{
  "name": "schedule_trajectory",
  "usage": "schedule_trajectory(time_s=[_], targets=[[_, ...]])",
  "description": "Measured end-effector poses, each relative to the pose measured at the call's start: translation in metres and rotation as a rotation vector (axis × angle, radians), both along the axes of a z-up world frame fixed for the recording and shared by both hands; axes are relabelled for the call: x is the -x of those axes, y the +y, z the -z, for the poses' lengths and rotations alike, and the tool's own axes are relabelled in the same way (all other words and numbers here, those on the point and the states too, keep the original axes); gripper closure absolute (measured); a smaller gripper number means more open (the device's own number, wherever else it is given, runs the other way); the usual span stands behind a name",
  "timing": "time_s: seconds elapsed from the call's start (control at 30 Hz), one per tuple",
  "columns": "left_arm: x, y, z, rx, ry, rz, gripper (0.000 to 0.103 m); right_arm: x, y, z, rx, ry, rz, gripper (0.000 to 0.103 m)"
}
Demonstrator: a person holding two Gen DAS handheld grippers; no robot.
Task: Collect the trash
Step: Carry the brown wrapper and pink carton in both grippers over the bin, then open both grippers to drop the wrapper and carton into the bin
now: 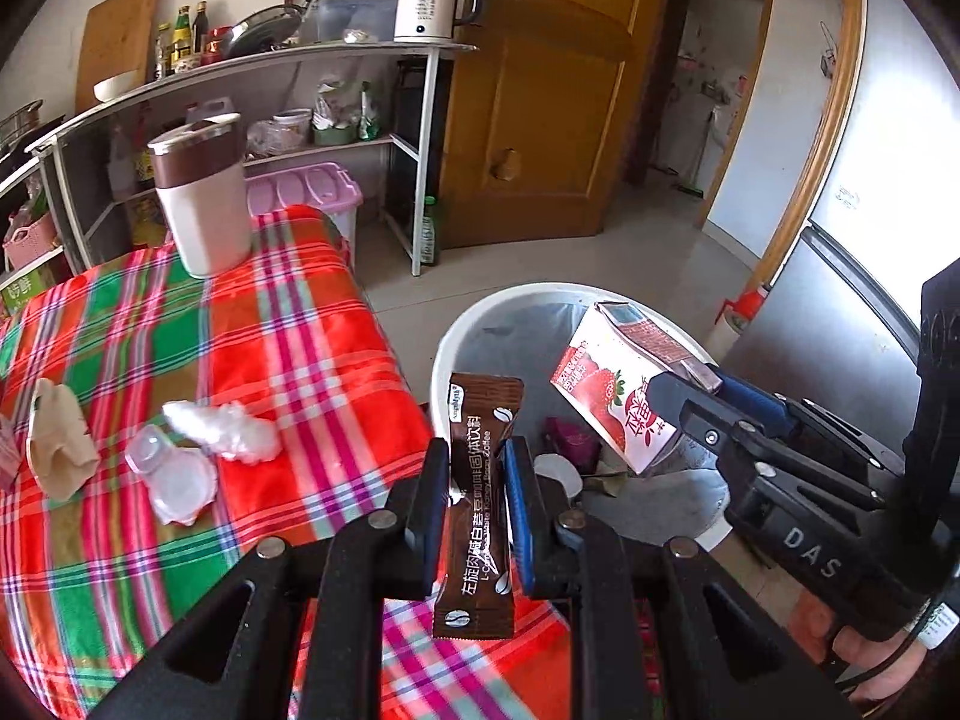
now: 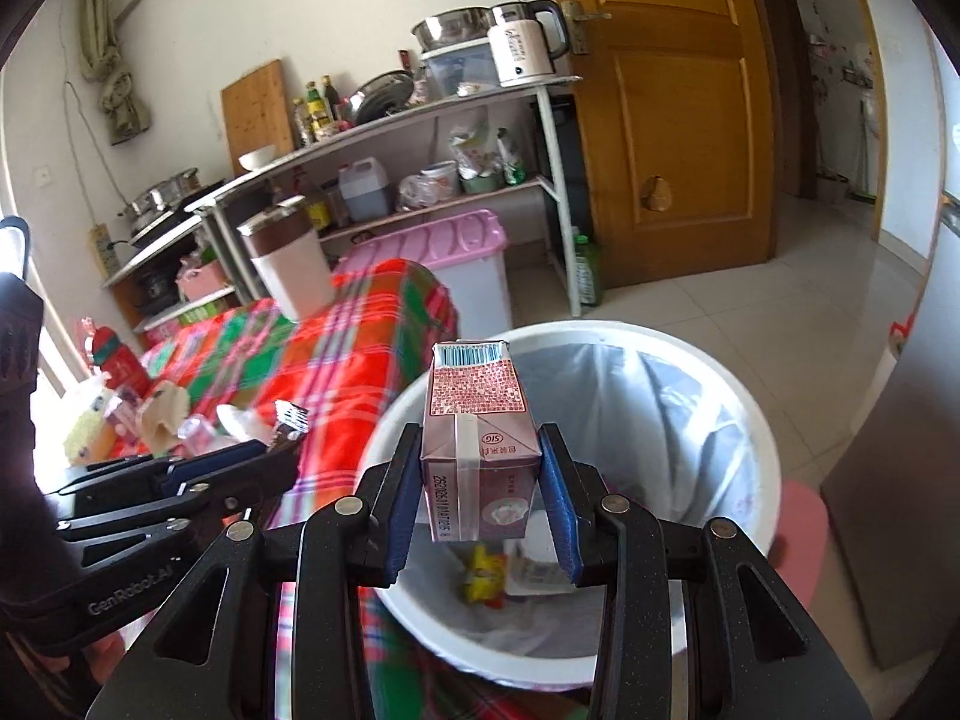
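Observation:
My left gripper is shut on a brown coffee sachet and holds it upright at the table's edge, beside the white trash bin. My right gripper holds a strawberry milk carton over the open bin; the right pad stands slightly off the carton. The carton and the right gripper also show in the left wrist view, above the bin. The left gripper shows at the left in the right wrist view.
On the plaid tablecloth lie a crumpled plastic wrap, a clear plastic cup lid, a beige paper scrap and a tall brown-and-white tumbler. The bin holds several wrappers. A shelf rack stands behind.

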State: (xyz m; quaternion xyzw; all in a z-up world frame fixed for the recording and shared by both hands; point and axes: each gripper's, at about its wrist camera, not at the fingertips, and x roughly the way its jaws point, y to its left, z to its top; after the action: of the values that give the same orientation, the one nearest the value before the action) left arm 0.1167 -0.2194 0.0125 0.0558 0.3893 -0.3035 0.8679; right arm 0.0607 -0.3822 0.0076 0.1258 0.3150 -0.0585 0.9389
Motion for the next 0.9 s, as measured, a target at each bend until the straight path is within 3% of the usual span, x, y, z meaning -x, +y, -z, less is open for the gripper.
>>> schedule_trajectory(time_s=[0.5, 0.7, 0.9], targets=[[-0.003, -0.037, 0.012, -0.016, 0.030, 0.055, 0.081, -0.012, -0.018, 0.023, 0.070, 0.112, 0.065, 0.064], [-0.003, -0.034, 0.010, 0.002, 0.035, 0.055, 0.054, -0.012, -0.017, 0.023, 0.066, 0.115, 0.081, 0.062], [-0.001, -0.020, 0.004, 0.018, 0.025, 0.033, 0.047, -0.010, -0.011, 0.019, 0.063, 0.106, 0.073, 0.060]])
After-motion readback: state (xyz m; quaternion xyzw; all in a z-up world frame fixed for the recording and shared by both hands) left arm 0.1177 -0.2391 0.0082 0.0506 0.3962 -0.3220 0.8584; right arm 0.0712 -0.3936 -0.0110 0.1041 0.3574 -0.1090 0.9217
